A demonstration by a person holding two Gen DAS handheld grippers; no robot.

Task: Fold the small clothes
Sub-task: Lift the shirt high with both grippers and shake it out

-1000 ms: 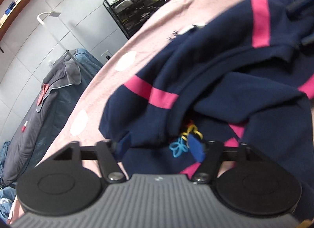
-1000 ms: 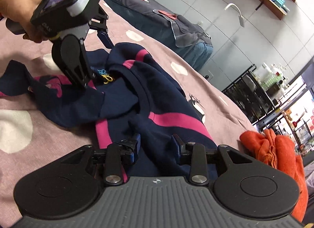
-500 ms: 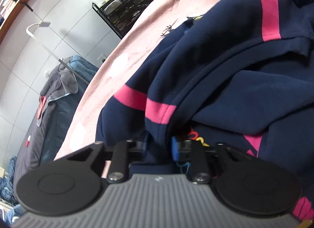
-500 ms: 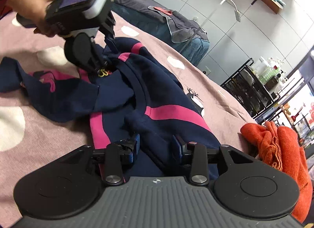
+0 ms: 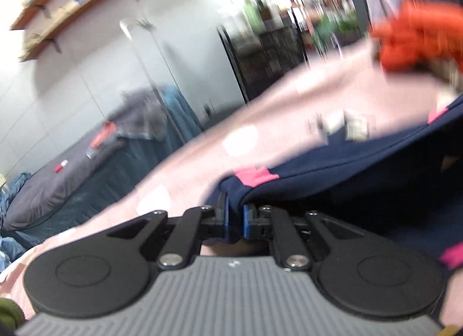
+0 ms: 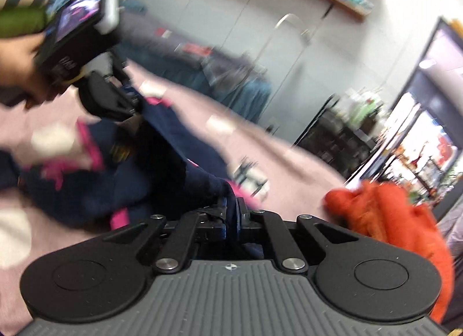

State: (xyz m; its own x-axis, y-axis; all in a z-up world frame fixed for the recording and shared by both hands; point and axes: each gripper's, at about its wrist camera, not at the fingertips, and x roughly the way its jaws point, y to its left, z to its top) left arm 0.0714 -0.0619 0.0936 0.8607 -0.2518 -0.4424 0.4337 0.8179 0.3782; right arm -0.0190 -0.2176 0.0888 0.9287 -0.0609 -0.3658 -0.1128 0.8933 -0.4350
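While both pinched the navy-and-pink knit sweater [image 5: 332, 168] | left gripper [image 5: 234, 220], right gripper [image 6: 230, 214] lifted its edge | folding barely started, lol

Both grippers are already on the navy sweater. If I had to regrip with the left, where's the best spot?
Take the sweater at its banded edge by the pink stripe, where the left gripper is now shut on it. That edge is stretched between the left gripper and the right gripper and lifted off the pink cover. Come in from the sweater's left end, along the edge.
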